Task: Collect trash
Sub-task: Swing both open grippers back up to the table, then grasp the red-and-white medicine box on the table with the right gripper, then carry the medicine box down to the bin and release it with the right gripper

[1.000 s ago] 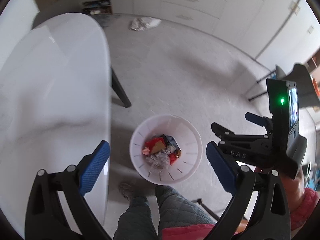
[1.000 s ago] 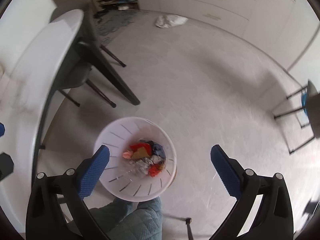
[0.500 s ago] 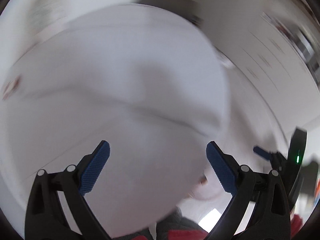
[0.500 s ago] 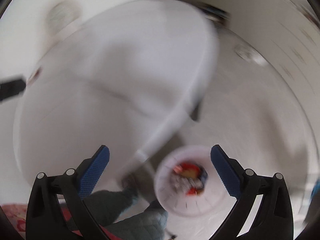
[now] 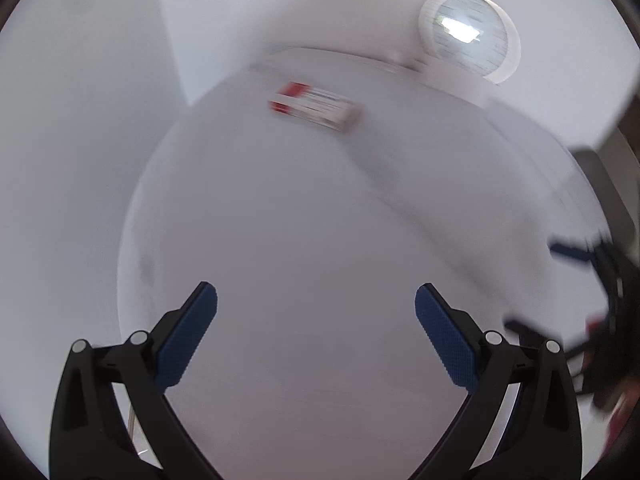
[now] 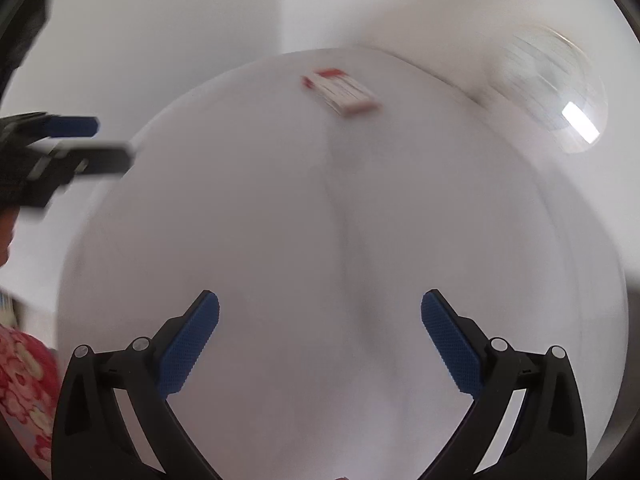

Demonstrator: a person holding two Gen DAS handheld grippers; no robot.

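A small white and red box (image 5: 314, 107) lies flat near the far edge of the white table (image 5: 304, 248); it also shows in the right wrist view (image 6: 342, 92). Both views are blurred by motion. My left gripper (image 5: 316, 332) is open and empty above the table's near part. My right gripper (image 6: 320, 338) is open and empty, also above the near part. The left gripper shows at the left edge of the right wrist view (image 6: 72, 140). The right gripper shows blurred at the right edge of the left wrist view (image 5: 592, 280). The trash bin is out of view.
A round mirror on a white stand (image 5: 470, 36) stands at the table's far right; it also shows in the right wrist view (image 6: 554, 92). White walls meet in a corner behind the table. A dark chair back (image 5: 604, 184) sits at the right.
Both grippers have swung up and left from the white bin on the floor to face the table. The bin has left view; the box and mirror have come into view.
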